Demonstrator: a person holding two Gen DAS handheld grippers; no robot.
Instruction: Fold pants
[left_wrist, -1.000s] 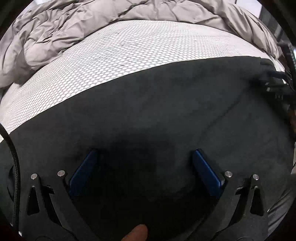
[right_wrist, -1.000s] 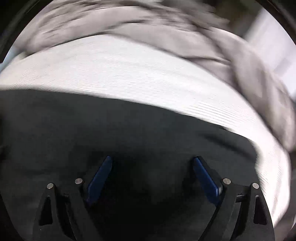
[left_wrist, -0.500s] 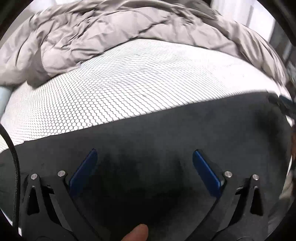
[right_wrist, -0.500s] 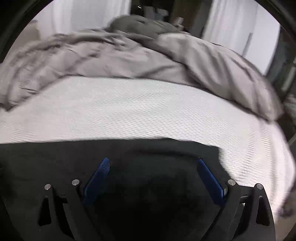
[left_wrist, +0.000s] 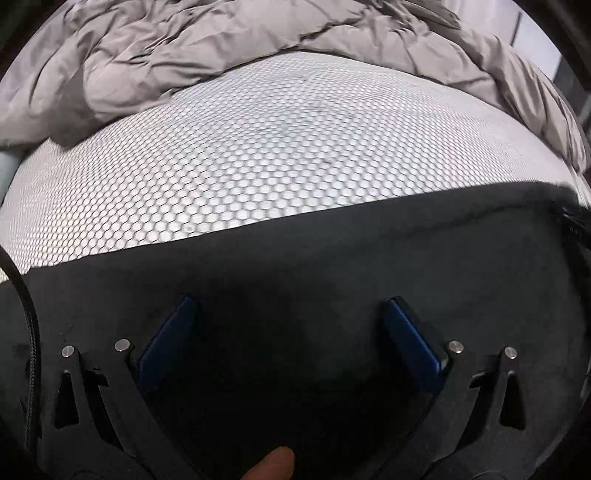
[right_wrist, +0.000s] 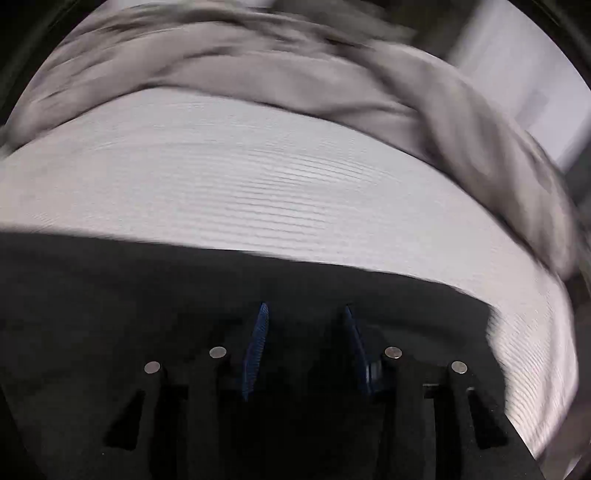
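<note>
The black pants (left_wrist: 332, 258) lie flat on the white mattress, filling the lower half of the left wrist view. My left gripper (left_wrist: 291, 306) is wide open just above the cloth, its blue pads (left_wrist: 166, 343) apart and empty. In the right wrist view the pants (right_wrist: 110, 288) fill the lower part, with a corner at the right. My right gripper (right_wrist: 303, 310) hovers over that cloth with its blue pads (right_wrist: 258, 343) drawn close, a narrow gap between them. I cannot tell whether cloth is pinched there. The right view is blurred.
A white honeycomb-patterned mattress cover (left_wrist: 277, 155) lies beyond the pants. A crumpled grey duvet (left_wrist: 184, 44) is bunched along the far side, and it also shows in the right wrist view (right_wrist: 258, 74). A fingertip (left_wrist: 273, 463) shows at the bottom edge.
My right gripper's fingers have closed from wide open to a narrow gap. Both grippers have drawn back, so more white mattress shows beyond the pants. The left gripper stays open.
</note>
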